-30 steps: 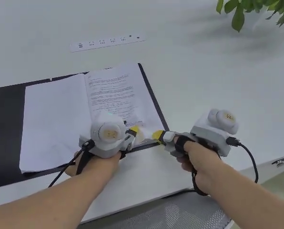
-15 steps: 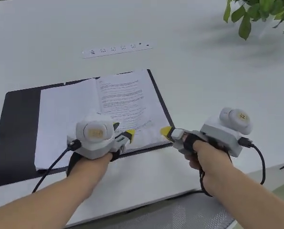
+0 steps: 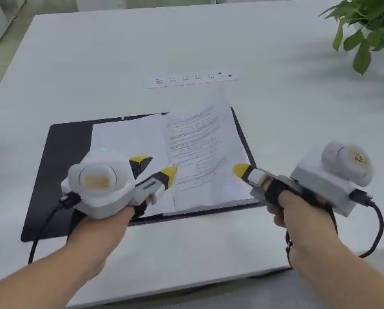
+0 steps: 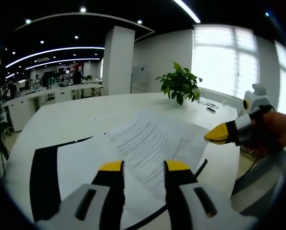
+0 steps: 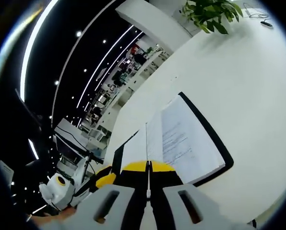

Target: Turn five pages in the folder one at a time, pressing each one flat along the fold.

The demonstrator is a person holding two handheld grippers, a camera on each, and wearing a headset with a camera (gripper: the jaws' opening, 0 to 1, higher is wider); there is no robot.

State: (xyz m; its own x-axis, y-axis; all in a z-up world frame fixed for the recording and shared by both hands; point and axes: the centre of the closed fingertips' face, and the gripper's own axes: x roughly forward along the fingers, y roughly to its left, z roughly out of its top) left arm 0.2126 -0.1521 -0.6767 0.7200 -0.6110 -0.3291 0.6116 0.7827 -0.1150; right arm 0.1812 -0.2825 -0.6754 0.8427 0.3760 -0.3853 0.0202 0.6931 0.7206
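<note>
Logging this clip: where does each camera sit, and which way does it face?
Head view: overhead, looking down at the open folder; left gripper, right gripper, forearms show.
Left gripper view: along its open jaws, across the folder toward the plant; right gripper visible.
Right gripper view: tilted, along its shut jaws over the folder.
Shared: folder, plant.

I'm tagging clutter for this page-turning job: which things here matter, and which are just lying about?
Belongs to the job: open black folder; its white printed pages; left gripper, jaws open; right gripper, jaws shut.
Just lying about: white power strip; green leafy plant.
</note>
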